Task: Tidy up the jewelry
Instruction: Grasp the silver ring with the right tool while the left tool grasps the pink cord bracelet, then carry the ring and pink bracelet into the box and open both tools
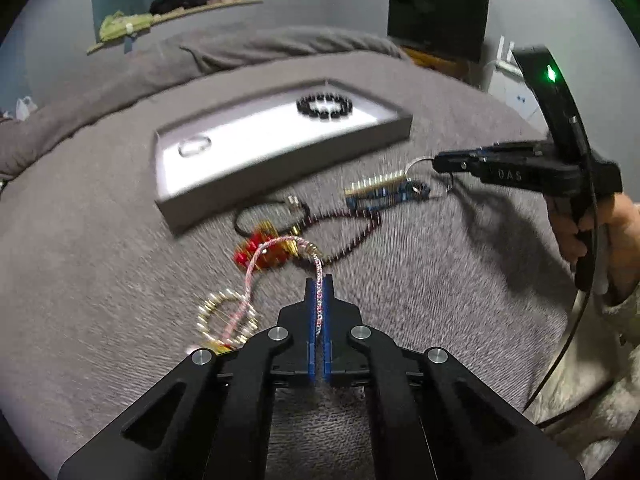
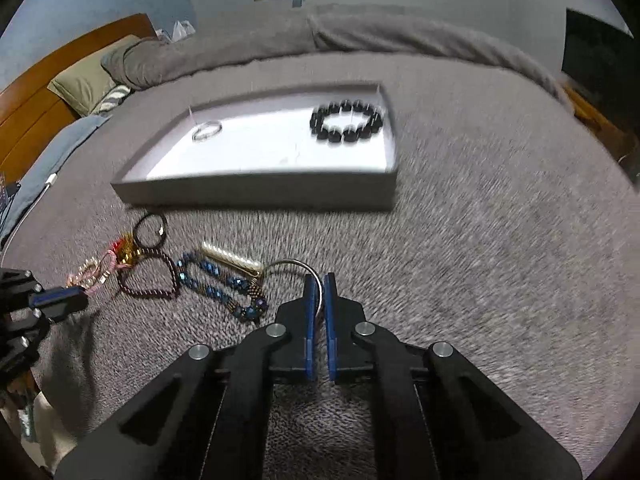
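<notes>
A grey tray (image 1: 280,168) (image 2: 260,194) lies on the bed with a black bead bracelet (image 1: 325,107) (image 2: 347,121) and a clear bangle (image 1: 194,146) (image 2: 207,130) inside. My left gripper (image 1: 319,284) is shut on a pink-white woven bracelet (image 1: 280,246) in front of the tray. My right gripper (image 2: 319,280) (image 1: 438,162) is shut on a silver ring bangle (image 2: 298,266) (image 1: 418,164). Loose on the blanket lie a blue bead bracelet (image 2: 224,284) (image 1: 380,194), a pearl bar (image 2: 232,258), a dark bead bracelet (image 2: 148,276), a black hair tie (image 2: 150,230), red-gold pieces (image 1: 260,252) and a gold bead bracelet (image 1: 224,320).
The grey blanket (image 2: 480,260) covers the bed. Pillows (image 2: 92,80) and a wooden headboard (image 2: 36,92) are at the left in the right wrist view. A dark monitor (image 1: 438,20) stands beyond the bed. A person's hand (image 1: 584,232) holds the right gripper.
</notes>
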Tool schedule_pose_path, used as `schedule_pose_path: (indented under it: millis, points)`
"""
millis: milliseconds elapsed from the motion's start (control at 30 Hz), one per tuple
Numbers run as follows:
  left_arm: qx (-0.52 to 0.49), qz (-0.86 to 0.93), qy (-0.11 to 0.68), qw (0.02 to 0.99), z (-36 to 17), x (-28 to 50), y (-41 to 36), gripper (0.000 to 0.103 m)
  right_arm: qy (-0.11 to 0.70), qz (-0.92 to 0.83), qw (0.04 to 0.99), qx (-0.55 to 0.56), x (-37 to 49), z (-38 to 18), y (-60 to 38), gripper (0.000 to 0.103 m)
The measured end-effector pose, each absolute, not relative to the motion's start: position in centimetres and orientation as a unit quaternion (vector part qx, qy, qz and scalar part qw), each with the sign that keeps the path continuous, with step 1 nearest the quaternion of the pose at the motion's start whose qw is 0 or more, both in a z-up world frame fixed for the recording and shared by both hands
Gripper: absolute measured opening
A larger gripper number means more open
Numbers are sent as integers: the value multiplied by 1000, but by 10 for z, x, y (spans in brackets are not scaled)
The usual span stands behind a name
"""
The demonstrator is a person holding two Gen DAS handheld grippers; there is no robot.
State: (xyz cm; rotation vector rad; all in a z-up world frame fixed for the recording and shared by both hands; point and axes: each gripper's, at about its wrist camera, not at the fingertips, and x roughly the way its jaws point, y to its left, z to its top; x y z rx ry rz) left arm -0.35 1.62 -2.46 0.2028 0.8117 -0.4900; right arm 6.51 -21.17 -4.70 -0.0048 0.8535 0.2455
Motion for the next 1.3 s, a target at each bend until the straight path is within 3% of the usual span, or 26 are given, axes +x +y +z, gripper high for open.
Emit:
schedule_pose_path:
  millis: [500, 1300]
  points:
    - [38, -218, 329, 918, 42, 5, 61, 3, 319, 106, 942, -14, 53, 20, -224, 4]
    - [37, -198, 295, 934, 90, 69, 75, 3, 300, 114, 947, 4, 91, 42, -221, 4]
